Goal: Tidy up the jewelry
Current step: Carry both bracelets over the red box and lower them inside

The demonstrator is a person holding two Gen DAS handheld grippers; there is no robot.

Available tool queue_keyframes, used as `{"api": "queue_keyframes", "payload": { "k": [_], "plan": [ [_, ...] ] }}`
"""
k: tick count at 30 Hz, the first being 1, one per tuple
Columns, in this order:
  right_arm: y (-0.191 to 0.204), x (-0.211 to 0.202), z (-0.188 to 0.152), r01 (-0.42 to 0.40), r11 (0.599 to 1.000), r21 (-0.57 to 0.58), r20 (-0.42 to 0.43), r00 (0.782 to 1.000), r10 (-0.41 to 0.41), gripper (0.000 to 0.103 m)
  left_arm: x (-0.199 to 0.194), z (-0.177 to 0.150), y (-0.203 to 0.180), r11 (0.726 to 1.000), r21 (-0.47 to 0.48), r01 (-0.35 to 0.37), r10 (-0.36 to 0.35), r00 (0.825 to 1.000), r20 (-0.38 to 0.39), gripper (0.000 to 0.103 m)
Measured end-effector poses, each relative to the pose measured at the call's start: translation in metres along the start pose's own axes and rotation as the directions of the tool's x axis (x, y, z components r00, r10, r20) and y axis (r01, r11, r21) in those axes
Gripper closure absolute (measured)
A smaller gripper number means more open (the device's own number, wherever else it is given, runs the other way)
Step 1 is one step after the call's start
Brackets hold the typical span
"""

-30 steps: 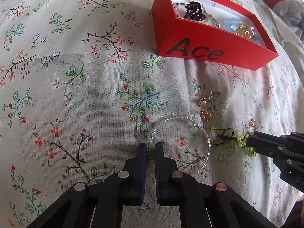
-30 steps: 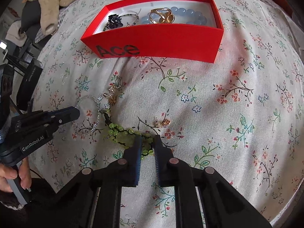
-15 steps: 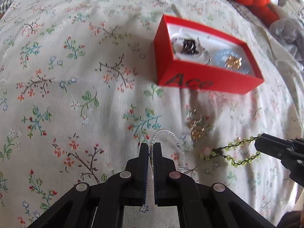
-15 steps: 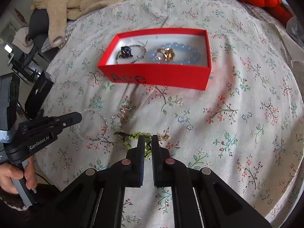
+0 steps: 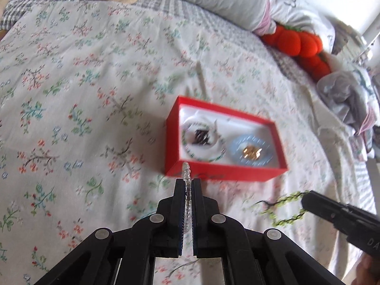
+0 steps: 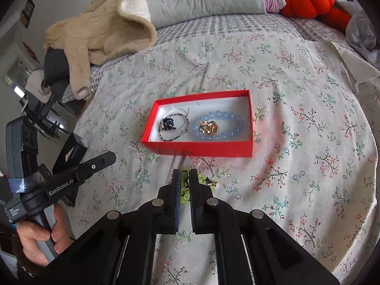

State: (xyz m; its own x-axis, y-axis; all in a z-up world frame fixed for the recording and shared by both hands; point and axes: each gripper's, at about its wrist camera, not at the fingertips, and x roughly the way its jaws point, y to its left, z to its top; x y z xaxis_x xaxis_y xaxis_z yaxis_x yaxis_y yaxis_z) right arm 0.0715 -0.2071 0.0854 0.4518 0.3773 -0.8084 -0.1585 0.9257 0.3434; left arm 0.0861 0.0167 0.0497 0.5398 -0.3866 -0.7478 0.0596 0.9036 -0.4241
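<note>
Two handheld grippers hang above a floral bedspread (image 6: 308, 142), each carrying a bracelet bound for the box. Nearest the lens, the left gripper (image 5: 188, 185) has its fingers clenched on a clear beaded bracelet (image 5: 186, 171), which from the right wrist view dangles as a loose loop clear of the bed; the right gripper (image 6: 185, 175) is clamped on a green beaded bracelet (image 5: 285, 210) whose cord and beads trail free below the fingers. Both pinches look thin, on a single strand, so a quick swing could, by this reading, let a bead string slide out and drop onto the patterned cloth, where small pieces are hard to spot. A small gold piece (image 6: 213, 183) lies on the bedspread just beside the right fingers; a trailing loop might snag or drag it. Farther off, the red box (image 6: 247, 128) already holds a dark beaded bracelet, a blue bead bracelet (image 6: 234, 118) and gold rings, so a careless drop could tangle with them or catch on the rim.
</note>
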Motion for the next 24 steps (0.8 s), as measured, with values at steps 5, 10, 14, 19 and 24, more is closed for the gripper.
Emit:
{"api": "queue_keyframes", "payload": {
  "k": [5,10,14,19,24],
  "plan": [
    [-0.004,-0.005,0.017,-0.025,0.999,0.044,0.047,0.999,0.022,0.097,0.003,0.016,-0.014,0.998,-0.018,0.067,-0.066,0.997,0.045,0.103],
    [-0.006,0.001,0.033,-0.027,0.997,0.075,0.076,0.997,0.021,0.097,0.015,0.029,-0.028,0.991,-0.029,0.133,-0.132,0.99,0.059,0.103],
    [-0.007,0.006,0.046,-0.034,0.995,0.09,0.102,0.995,0.024,0.097,0.03,0.037,-0.034,0.986,-0.029,0.167,-0.165,0.984,0.066,0.103],
    [-0.004,0.018,0.059,-0.046,0.995,0.09,0.118,0.992,0.035,0.097,0.056,0.043,-0.015,0.997,-0.033,0.069,-0.067,0.996,0.059,0.103],
    [-0.001,0.036,0.066,-0.038,0.996,0.081,0.099,0.995,0.03,0.097,0.07,0.041,0.001,0.999,-0.049,0.021,-0.019,0.999,0.031,0.103]
  ]
}}
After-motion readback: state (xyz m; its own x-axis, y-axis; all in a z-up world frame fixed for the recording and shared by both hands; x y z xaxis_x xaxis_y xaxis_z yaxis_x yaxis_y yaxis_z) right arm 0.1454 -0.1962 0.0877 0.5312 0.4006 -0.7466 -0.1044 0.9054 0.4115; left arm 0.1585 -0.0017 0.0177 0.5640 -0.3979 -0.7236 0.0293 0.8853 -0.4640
